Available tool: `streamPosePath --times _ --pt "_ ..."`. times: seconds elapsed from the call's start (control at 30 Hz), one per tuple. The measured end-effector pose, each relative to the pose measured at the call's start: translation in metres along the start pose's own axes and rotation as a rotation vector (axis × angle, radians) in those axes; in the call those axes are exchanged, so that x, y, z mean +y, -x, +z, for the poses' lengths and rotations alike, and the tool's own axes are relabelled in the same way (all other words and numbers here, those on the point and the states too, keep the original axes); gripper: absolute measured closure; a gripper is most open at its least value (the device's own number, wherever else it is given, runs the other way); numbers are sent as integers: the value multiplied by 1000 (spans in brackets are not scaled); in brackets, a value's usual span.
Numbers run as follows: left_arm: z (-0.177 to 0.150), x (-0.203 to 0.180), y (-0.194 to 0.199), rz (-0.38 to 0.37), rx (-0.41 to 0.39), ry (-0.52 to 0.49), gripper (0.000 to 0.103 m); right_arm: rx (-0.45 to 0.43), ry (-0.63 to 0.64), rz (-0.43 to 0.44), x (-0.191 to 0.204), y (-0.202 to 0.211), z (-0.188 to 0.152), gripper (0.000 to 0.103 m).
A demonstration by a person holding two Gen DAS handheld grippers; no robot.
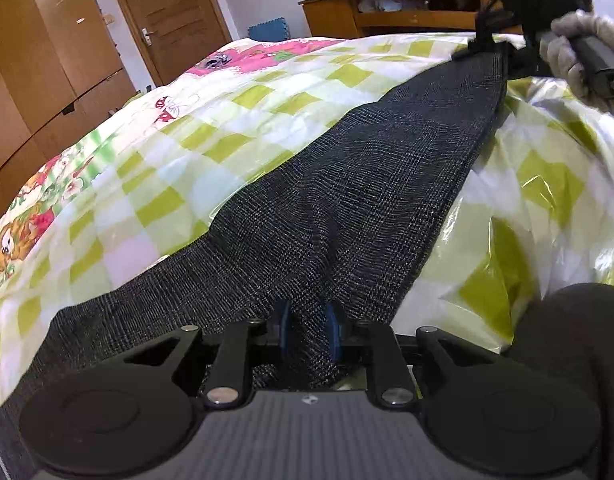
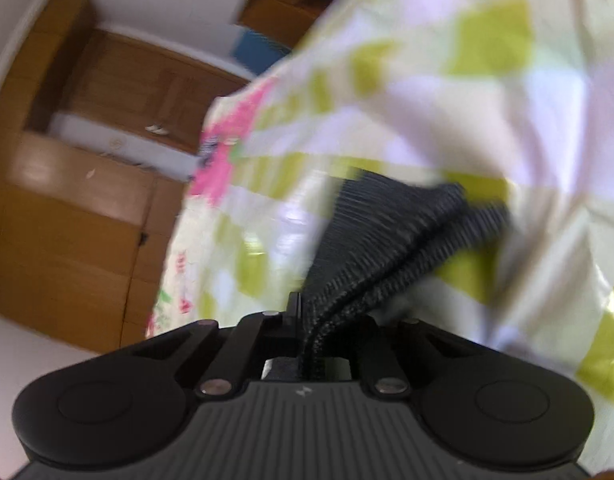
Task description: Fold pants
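The dark grey checked pants (image 1: 347, 184) are stretched lengthwise over a bed covered by a quilt (image 1: 195, 128) printed with green and white squares and pink cartoon figures. One end of the garment is gathered at the near edge of the bed, and the other end is drawn toward the far right edge.

The left tongs (image 1: 309, 334) are clenched on a bunched fold of the pants, which is seen pressed between the two blue pads (image 1: 331, 332). From this grip the fabric spreads out wide to both sides and then narrows as it runs away across the quilt.

At the far end, the right tongs (image 1: 481, 46) are seen from the left wrist view, borne by a hand in a light grey glove (image 1: 567, 52); the narrow end of the pants is caught there. In the blurred right wrist view, the right tongs (image 2: 307, 344) are clenched tightly on a doubled edge of the pants (image 2: 387, 248), the layers of cloth being pinched between the jaws and fanning out beyond them over the quilt (image 2: 467, 80).

Beyond the bed, a wooden door (image 1: 171, 12), a wooden wardrobe (image 1: 39, 60) and a wooden desk (image 1: 387, 4) are visible against the walls.
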State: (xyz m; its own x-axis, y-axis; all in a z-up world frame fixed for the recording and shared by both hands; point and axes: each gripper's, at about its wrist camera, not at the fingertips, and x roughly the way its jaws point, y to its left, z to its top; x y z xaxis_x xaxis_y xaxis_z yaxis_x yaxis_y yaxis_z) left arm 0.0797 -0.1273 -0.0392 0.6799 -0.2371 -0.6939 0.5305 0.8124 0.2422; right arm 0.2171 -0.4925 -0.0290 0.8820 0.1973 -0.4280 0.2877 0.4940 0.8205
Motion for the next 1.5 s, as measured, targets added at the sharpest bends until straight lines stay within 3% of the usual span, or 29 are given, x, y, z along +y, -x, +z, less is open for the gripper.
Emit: streamPosePath --times 0.23,0.4,0.63,0.73,0.93,1.1,1.13,1.3,1.4,1.5 --pt "-4 15 11 -29 -28 55 66 90 292 150 115 2 -45 95" --pt "-17 39 32 -4 -63 125 65 244 493 247 189 -14 -120 95" --pt "-43 53 44 -64 -19 147 60 464 627 334 249 -37 -230 95" --pt "-52 63 61 -79 -28 171 58 532 768 345 270 -39 -279 95" --pt "-89 96 95 14 -7 265 58 599 1242 344 293 -31 -393 95" --pt "-106 112 111 38 -22 361 58 625 1643 368 289 -20 -473 95" --pt "-109 112 113 40 -39 362 54 640 1684 372 287 -23 -481 92" --pt "-115 119 112 30 -23 410 53 647 1712 325 291 -30 -488 92" --pt "-116 122 116 19 -44 432 53 692 1597 286 299 -41 -487 92" --pt "-119 124 118 17 -56 442 53 742 1463 263 304 -57 -486 84"
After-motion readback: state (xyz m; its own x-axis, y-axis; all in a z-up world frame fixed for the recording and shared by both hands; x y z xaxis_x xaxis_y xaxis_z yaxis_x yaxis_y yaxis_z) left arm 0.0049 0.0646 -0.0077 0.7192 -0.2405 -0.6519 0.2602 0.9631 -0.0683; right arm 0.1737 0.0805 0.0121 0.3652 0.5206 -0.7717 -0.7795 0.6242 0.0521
